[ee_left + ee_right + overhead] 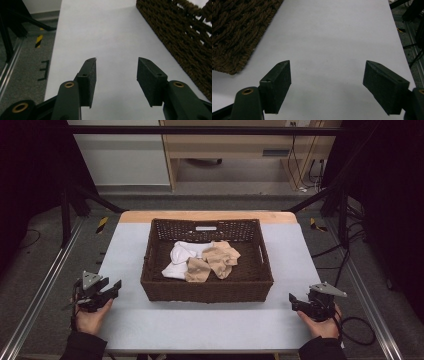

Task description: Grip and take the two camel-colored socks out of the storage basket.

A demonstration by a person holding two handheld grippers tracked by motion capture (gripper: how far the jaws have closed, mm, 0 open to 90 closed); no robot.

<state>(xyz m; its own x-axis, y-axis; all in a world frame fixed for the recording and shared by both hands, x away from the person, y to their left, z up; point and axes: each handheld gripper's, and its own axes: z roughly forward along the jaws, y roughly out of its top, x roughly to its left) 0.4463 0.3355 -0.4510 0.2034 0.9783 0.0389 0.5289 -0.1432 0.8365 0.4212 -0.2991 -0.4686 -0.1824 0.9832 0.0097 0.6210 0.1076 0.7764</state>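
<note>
Brown wicker basket [207, 287] sits mid-desk, rectangular, walls of coarse twisted weave, a slot handle in each short side and a small pale label on the far wall. Contents: a loose heap of soft cloth pieces on the basket floor, crumpled, no folds. White cloth [181, 257] lies toward the left and rear of the heap; tan cloth [215, 260] lies to its right and front, overlapping the white, the two touching. Heap occupies the middle of the basket; dark woven floor is bare around it. Desk [210, 325] has a smooth, matte, pale grey top with rounded near corners and a strip of light wood along the far edge. Left gripper [112, 289] rests in the person's left hand [91, 319] at the near left of the desk, well apart from the basket's left wall; its jaws are released, spread with bare desk between them, flat black pads [90, 82] with a fine foam-like grain. Right gripper [295, 301] is held in the right hand [320, 326] at the near right, just beyond the basket's right front corner; jaws released, wide apart, nothing between them. Both grippers are black, each topped by a grey three-cornered plate.
</note>
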